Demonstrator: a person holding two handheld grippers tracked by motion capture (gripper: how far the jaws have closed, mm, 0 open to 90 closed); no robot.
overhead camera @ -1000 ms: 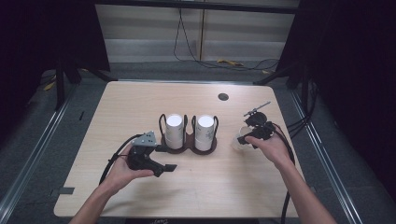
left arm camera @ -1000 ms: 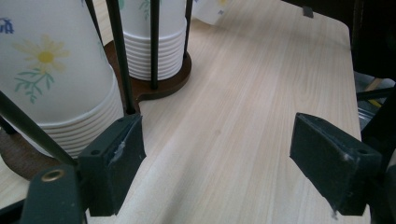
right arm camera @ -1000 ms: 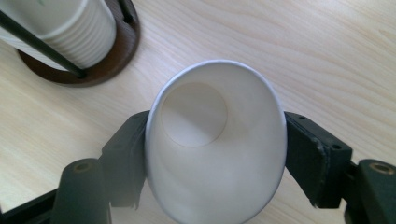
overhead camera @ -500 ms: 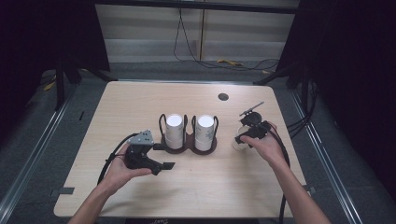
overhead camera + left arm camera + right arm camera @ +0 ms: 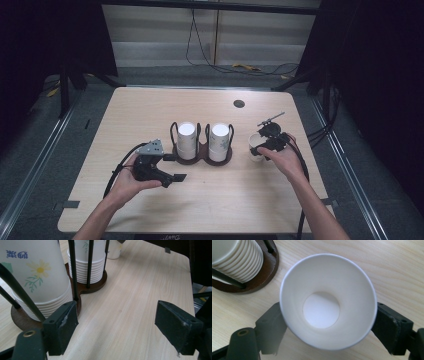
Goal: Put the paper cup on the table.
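Right gripper view: cup's point(image 5: 322, 310) white inside

Even overhead light brightens the surface point(image 5: 150, 210); surroundings fall dark. Shadows are soft and short. The gripper views blur slightly at near edges.

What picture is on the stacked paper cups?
The stacked paper cups are white with yellow daisies, green leaves and blue writing, clearest in the left gripper view.

R gripper point(image 5: 261, 146) opened round cup point(image 5: 255, 147) (now upright).
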